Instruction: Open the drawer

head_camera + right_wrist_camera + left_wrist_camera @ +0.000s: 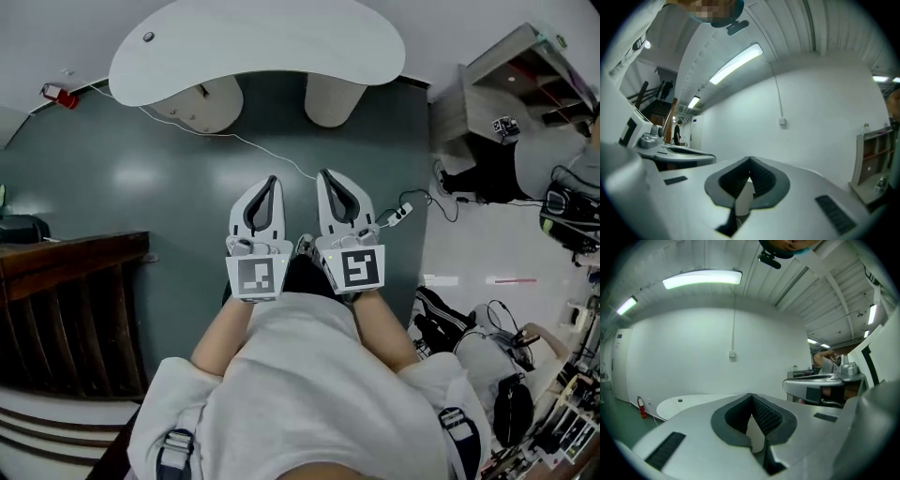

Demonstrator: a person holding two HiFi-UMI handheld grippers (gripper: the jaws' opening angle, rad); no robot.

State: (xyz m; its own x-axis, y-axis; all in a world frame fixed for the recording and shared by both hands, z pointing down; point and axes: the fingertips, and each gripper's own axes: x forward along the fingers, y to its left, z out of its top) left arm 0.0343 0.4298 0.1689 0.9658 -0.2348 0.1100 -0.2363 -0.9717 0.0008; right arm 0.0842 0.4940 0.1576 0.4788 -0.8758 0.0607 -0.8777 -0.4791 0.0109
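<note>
No drawer can be made out in any view. Both grippers are held side by side close to the person's body, above a green floor (141, 178), and point level toward a white wall. My left gripper (272, 180) has its jaws closed tip to tip with nothing between them; in its own view the dark pads (764, 416) meet at the tip of the left gripper (751, 395). My right gripper (324, 173) is likewise shut and empty, as the right gripper view (749, 159) confirms. Each gripper shows at the edge of the other's view.
A white rounded table (253, 47) on two thick legs stands ahead, and a thin cable (272, 155) runs across the floor. Dark wooden furniture (75, 253) is at the left. An open shelf unit (525, 75) stands at the far right. Bags and gear (469, 337) lie at the right.
</note>
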